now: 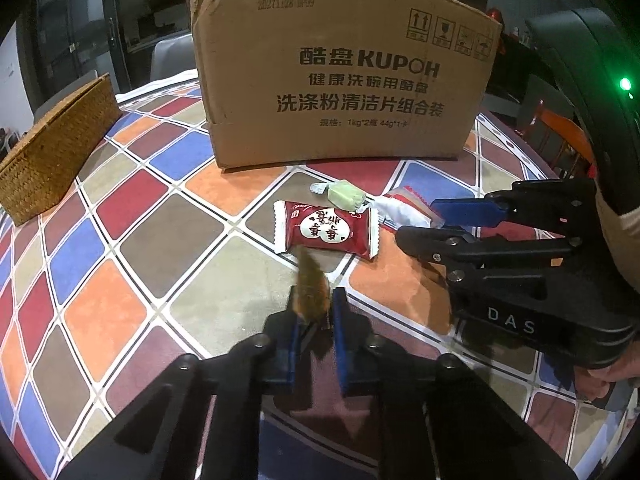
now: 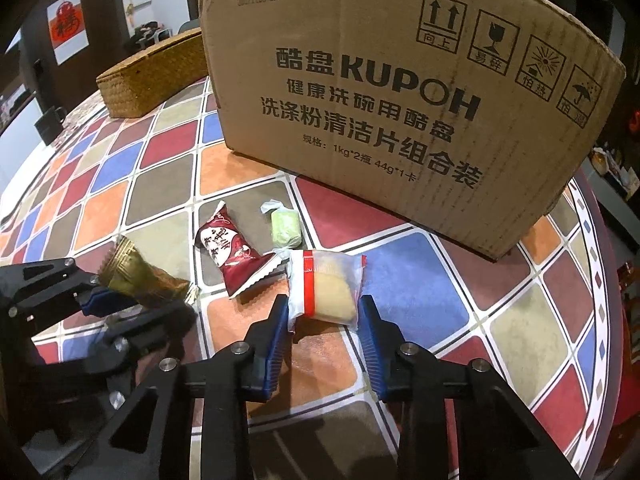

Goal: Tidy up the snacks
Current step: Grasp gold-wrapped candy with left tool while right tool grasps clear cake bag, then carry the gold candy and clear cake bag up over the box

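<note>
Left tool (image 1: pixel 314 312): clenched on a gold-brown foil-wrapped snack (image 1: pixel 310 290), pinched at one end between the blue pads. In the right wrist view the same snack (image 2: pixel 138 276) sits at the left of the frame, its long axis running out from the pads toward upper left, flared crimped end leading. I judge it is lifted clear of the worktop (image 1: pixel 120 240), though contact is hard to rule out.

Right tool (image 2: pixel 323 316): jaws parted, straddling a translucent white packet with a red band and a pale yellow cake inside (image 2: pixel 326 284). The pads sit just beside its two sides; I cannot tell if they touch yet. The packet lies flat at lower centre, long axis pointing away from the camera toward the box, red band running along its left side. The straddle looks like a set-up for a side pinch.

Still on the worktop: a dark red wrapped snack with white crimped ends (image 1: pixel 326 230), flat, long axis left-right in the left wrist view; a small pale green twist-wrapped candy (image 1: pixel 346 196) just behind it, near the packet.

Large brown cardboard carton printed KUPOH (image 1: pixel 340 80) stands upright behind the snacks. A woven rattan basket (image 1: pixel 56 152) sits well apart, at left of frame. Either could be the destination; the task line does not say which.
</note>
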`<state>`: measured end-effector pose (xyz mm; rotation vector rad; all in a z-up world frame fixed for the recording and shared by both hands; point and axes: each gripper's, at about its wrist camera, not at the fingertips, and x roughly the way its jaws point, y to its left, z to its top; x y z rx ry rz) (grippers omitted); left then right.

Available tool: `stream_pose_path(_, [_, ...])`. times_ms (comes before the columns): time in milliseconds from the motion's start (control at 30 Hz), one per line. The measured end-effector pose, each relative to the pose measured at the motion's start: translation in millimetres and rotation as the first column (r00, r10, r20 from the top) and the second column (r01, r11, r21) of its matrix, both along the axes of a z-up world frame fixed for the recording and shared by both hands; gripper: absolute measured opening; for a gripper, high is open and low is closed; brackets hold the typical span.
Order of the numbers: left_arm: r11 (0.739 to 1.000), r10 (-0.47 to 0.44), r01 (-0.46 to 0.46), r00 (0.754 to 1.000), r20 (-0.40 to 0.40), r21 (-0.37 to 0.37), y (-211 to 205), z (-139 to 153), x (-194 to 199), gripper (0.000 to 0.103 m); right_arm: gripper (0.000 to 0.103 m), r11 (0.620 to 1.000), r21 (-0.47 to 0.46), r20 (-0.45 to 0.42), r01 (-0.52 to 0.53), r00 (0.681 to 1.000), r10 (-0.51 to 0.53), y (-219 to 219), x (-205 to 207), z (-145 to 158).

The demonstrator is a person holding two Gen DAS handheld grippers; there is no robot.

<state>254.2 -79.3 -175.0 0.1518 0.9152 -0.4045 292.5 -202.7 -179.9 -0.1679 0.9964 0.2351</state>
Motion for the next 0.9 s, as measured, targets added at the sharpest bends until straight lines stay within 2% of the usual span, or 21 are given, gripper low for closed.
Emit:
stream_pose_path(400, [1.000, 0.000, 0.000, 1.000, -0.001, -0.001, -1, 2, -4, 0.011, 0.034, 1.000, 0.011, 0.010, 0.020, 1.000, -0.020, -5, -3, 1])
stream_pose_path(900, [1.000, 0.003, -0.003, 1.000, 0.028, -0.006, -1, 23, -8, 0.011, 0.034, 0.999, 0.025, 0.048, 0.041, 0.998, -0.042, -12, -11, 23])
